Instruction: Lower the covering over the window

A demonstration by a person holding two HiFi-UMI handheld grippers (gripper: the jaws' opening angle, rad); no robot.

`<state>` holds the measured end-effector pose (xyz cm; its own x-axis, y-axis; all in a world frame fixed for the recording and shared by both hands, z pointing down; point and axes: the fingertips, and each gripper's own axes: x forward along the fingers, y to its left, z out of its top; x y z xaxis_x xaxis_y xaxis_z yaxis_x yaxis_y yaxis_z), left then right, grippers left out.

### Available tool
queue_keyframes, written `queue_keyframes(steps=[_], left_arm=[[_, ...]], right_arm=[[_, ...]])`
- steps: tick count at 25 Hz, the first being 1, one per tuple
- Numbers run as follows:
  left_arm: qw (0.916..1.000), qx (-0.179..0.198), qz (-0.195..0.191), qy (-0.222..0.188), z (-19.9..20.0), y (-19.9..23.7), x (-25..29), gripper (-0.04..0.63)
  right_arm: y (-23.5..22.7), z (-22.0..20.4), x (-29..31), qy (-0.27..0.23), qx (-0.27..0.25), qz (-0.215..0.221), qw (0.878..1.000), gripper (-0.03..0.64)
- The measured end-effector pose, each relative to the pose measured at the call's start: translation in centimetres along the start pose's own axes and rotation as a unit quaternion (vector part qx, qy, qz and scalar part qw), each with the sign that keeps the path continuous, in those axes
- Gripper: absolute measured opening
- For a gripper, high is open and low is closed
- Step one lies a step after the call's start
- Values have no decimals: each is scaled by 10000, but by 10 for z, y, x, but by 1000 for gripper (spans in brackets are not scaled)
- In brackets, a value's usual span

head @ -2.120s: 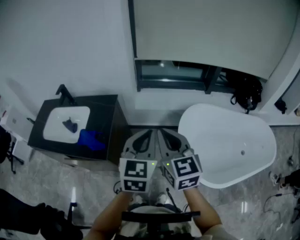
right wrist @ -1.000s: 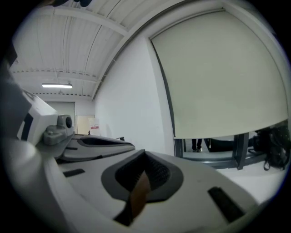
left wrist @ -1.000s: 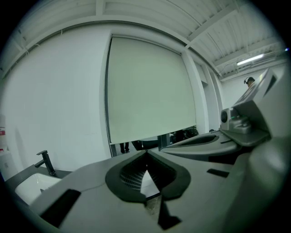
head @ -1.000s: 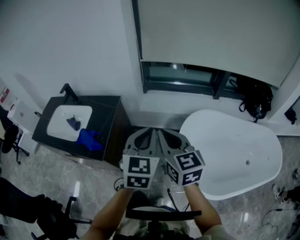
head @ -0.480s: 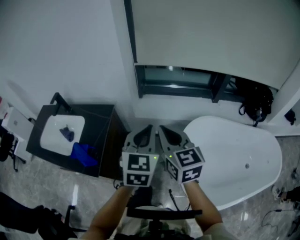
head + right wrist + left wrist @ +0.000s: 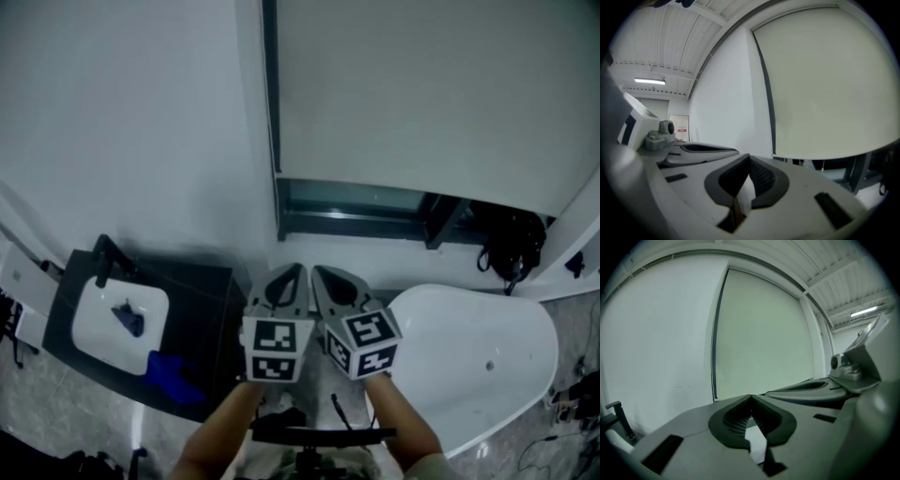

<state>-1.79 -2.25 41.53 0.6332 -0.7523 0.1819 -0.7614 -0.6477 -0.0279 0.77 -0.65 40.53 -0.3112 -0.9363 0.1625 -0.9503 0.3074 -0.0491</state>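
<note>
- Head view: dim, cool-toned and slightly soft; the wall (image 6: 122, 112) darkens toward the lower left.
- The blind (image 6: 422, 94) is evenly lit, a flat pale grey.
- A ceiling lamp (image 6: 862, 311) glows at the right of the left gripper view; another ceiling lamp (image 6: 649, 80) glows at the upper left of the right gripper view.
- Both gripper views bulge at the edges, with black corners and a blurred foreground.

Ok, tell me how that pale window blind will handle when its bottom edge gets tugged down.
The blind hangs flat and wrinkle-free, so it is probably thin, light fabric, floppy unless kept taut. Its bottom edge runs straight, hinting at a stiff rail that should pull down evenly. The smooth face may slip in a pinch.
</note>
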Motion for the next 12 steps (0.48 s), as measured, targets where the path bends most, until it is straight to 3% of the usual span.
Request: queue_keyframes(steps=[12], left_arm=[[9997, 9, 53, -257, 33, 64, 57, 17]], right_arm=[[-27, 46, 93, -317, -198, 191, 9991, 11]])
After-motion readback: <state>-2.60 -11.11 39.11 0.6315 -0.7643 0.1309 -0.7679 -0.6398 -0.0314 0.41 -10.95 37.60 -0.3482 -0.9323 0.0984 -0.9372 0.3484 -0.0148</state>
